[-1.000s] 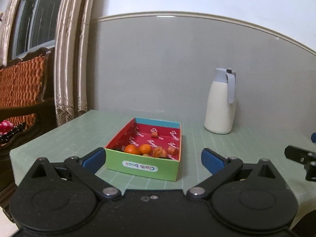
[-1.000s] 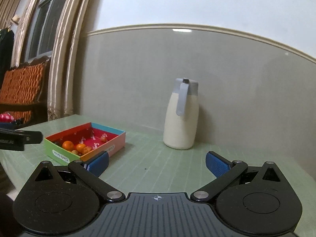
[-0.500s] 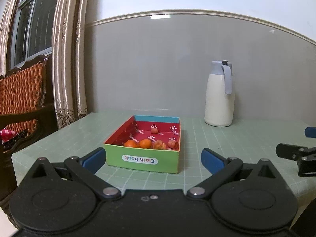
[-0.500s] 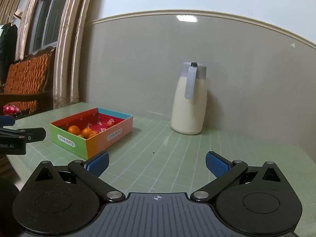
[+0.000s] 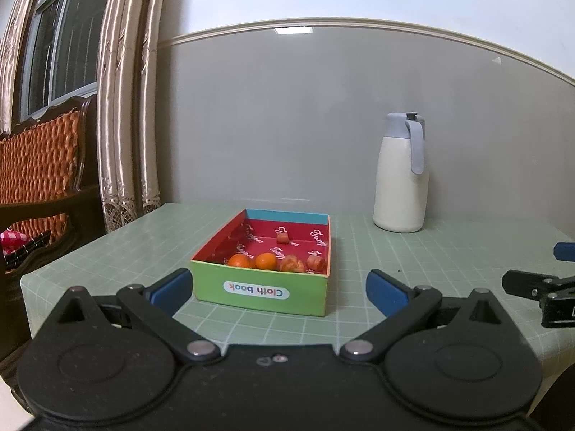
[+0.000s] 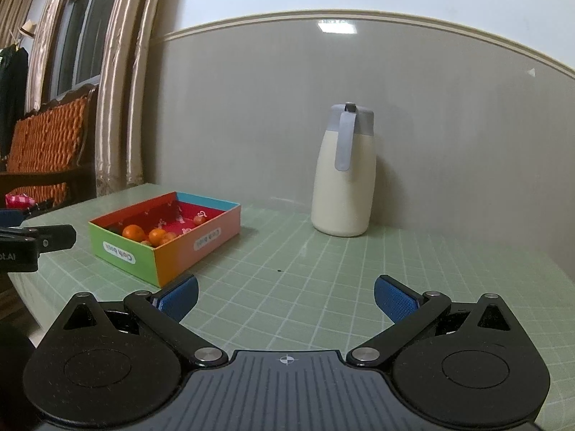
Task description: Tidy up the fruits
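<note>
A: How are the tongs set?
B: Left gripper (image 5: 276, 289) and right gripper (image 6: 285, 296) are held released, nothing grasped, ready for reaching

A: Fruit location?
B: Fruits (image 5: 266, 261) are kept inside the box (image 5: 258, 287), left of the jug (image 5: 400, 176)

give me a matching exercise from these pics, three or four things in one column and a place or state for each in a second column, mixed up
Things:
1. box
2. jug
3. left gripper
4. small orange fruits

Places or states:
A. stands upright by the grey wall
B. open, holding nothing, facing the box's green end
C. lie together at the near end of the red lining
D. sits on the green gridded table, labelled "Cloth book"

Pairs: 1-D, 2-A, 3-B, 4-C
</note>
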Demonstrator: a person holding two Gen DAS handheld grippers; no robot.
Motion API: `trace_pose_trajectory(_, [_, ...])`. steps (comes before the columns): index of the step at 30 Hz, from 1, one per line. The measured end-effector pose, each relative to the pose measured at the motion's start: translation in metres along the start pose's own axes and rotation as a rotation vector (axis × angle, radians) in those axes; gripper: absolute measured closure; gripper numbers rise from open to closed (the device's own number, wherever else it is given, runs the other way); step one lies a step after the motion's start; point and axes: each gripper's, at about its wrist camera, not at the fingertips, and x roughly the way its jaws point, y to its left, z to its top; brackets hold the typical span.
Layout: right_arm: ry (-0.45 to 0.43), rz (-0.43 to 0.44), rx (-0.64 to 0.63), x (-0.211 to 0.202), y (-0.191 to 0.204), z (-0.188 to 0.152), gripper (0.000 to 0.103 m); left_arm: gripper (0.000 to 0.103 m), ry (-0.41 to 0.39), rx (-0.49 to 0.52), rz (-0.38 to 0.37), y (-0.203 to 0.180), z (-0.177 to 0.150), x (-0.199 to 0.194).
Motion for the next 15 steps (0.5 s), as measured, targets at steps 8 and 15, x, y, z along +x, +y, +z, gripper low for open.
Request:
trace_pose_trajectory(8, [0.006,0.001,0.005,0.0011,-0.0045,-0.0004,0.0,0.006,0.003,0.009,-0.003,-0.0003,0.0002,0.0009])
trace_pose_trajectory(15, [0.006,0.002,0.003,0.0014,-0.0053,-0.0004,0.0,0.006,0.004,0.011,-0.004,-0.0002,0.0,0.0009])
